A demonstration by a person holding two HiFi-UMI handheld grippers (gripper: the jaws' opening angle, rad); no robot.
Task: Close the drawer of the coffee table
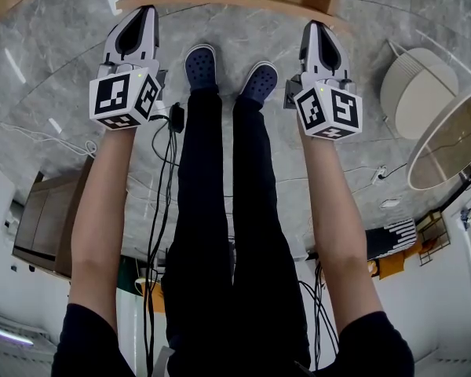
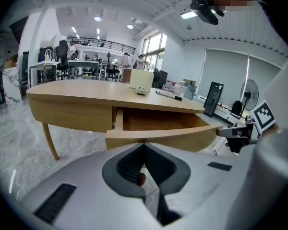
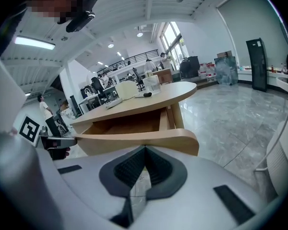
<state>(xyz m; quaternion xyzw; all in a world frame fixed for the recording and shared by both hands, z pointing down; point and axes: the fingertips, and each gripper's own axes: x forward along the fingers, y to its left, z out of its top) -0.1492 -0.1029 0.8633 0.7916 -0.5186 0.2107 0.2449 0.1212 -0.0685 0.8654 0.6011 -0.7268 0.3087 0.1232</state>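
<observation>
**Drawer** [image 2: 158, 137]: pulled well out from under the coffee table's worktop [image 2: 86, 87]. Closing looks not yet begun; the whole push remains.

**Left claw** [image 2: 144, 145]: clenched, empty, aimed at the curved drawer front. Whether it touches the front cannot be told.

**Right claw** [image 3: 145, 148]: clenched, empty, facing the same front further along.

**Clearance:** open marble floor [image 1: 55, 69] lies to either side. The person's shoes [image 1: 200, 65] stand near the front's edge. The travel path looks unobstructed.

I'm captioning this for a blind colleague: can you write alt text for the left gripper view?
A wooden coffee table stands with its drawer pulled open, just beyond the left gripper, whose jaws are closed on nothing. Far behind it stand office desks.
</observation>
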